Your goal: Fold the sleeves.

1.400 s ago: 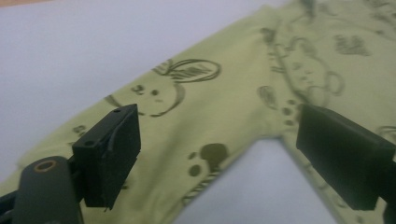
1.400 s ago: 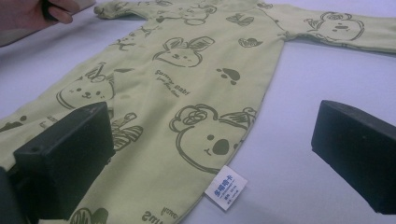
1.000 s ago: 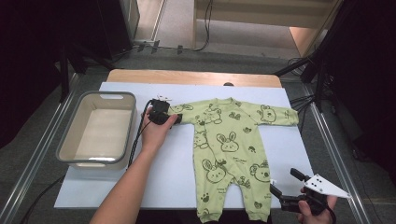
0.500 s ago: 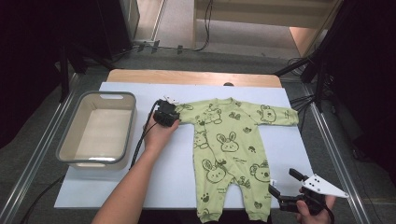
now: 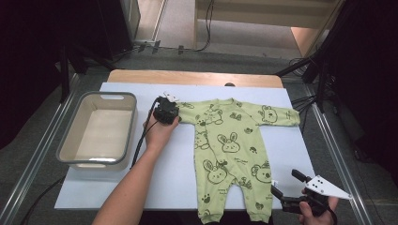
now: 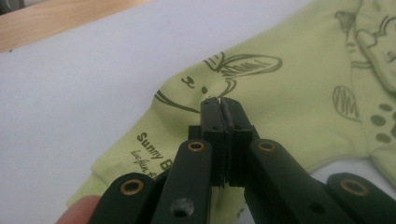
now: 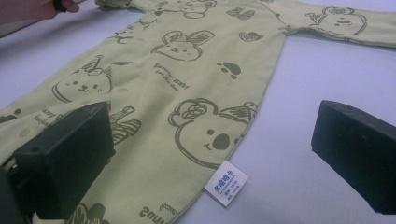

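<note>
On the white table sheet (image 5: 169, 173), my left gripper (image 6: 219, 105) has just been closing and now pinches the light-green printed cotton baby romper's (image 5: 232, 145) sleeve, ready to fold, while my right gripper (image 5: 287, 183) stays spread.

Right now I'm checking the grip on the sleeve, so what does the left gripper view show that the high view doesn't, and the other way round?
Left gripper view: the left gripper has its jaws pressed together, pinching a fold of the sleeve beside a bunny print.
High view: the grey bin, the whole green romper lying flat, and the right gripper open near a leg cuff.
Both: the white table cover and the romper's sleeve.
</note>
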A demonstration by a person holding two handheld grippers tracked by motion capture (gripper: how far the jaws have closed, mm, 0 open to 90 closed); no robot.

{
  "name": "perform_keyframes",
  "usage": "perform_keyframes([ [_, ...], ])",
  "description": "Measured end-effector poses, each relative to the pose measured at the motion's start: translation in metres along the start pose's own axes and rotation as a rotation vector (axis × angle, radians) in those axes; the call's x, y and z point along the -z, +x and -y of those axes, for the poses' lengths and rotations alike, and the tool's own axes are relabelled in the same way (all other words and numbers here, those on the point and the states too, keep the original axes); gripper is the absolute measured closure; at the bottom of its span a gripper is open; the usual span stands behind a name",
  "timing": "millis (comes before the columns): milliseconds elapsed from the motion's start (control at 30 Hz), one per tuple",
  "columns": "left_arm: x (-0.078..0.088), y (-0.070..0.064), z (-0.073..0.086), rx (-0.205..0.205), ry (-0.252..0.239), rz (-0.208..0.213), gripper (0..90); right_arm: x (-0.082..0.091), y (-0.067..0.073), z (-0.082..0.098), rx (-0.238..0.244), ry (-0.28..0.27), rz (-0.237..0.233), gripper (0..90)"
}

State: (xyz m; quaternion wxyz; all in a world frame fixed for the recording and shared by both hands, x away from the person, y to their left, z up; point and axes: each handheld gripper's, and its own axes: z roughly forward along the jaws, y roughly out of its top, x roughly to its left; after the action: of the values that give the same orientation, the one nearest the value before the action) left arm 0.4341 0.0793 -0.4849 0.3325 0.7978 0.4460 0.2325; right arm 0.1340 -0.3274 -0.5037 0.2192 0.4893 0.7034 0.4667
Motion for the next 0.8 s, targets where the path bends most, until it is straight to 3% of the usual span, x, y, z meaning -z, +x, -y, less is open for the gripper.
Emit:
perform_keyframes([
  [267,0.015,-0.009,-0.006,-0.018,-0.077,0.045,88.8,0.0,0.0,0.0,-0.004,0.0,-0.002,0.0],
  [567,0.031,-0.032,-0.012,-0.097,-0.151,0.099,88.8,0.0,0.0,0.0,-0.001,0.0,0.001,0.0],
  [800,0.039,-0.056,-0.013,-0.174,-0.169,0.146,88.7,0.0,0.0,0.0,-0.001,0.001,0.001,0.0],
])
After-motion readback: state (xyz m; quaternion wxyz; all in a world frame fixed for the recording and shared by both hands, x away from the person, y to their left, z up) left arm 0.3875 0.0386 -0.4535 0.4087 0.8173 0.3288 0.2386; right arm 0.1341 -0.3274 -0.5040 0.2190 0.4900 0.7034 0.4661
